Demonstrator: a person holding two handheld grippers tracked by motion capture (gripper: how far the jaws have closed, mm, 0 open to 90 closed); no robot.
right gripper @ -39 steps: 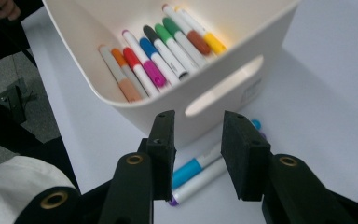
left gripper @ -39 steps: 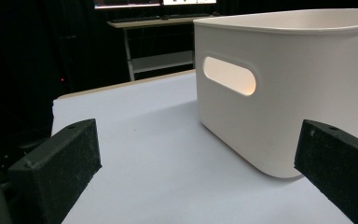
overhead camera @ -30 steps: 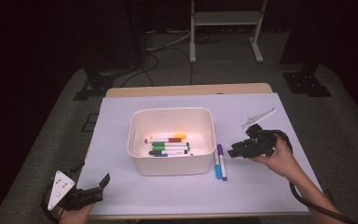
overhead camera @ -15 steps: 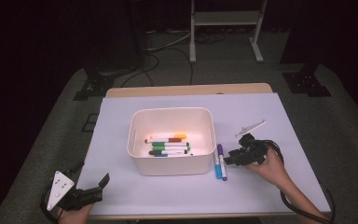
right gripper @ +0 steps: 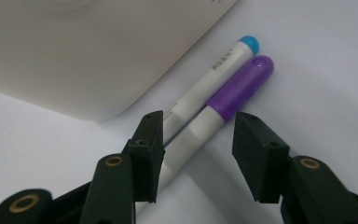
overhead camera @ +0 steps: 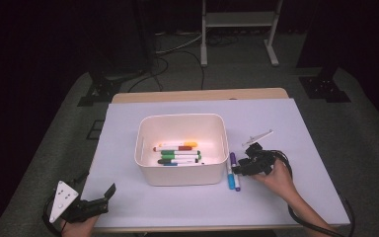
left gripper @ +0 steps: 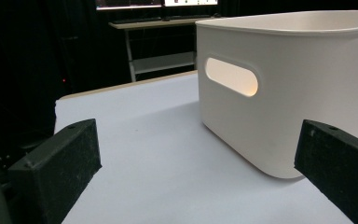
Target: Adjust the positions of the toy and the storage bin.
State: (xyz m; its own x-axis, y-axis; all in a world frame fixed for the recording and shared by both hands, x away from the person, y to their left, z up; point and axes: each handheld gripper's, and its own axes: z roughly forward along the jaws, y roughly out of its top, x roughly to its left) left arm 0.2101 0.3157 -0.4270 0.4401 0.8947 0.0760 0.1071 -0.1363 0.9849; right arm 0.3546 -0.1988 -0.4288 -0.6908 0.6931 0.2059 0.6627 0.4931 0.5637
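While lowering, right tool (right gripper: 196, 154) has just been spreading around purple marker (right gripper: 223, 105).

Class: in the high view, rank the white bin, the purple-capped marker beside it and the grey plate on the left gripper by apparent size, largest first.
1. White bin.
2. Grey plate.
3. Purple-capped marker.
The plate sits nearer the camera, so its lead over the marker is unsure.

The right gripper (right gripper: 198, 154) hangs low over 2 markers lying side by side on the pale table (right gripper: 326, 60), just beside the white bin (right gripper: 88, 51). Its jaws have just been opening and stand apart, pads clear. The purple-capped marker (right gripper: 240, 93) runs between them. The blue-tipped marker (right gripper: 214, 77) lies nearer the bin, passing under the left jaw.
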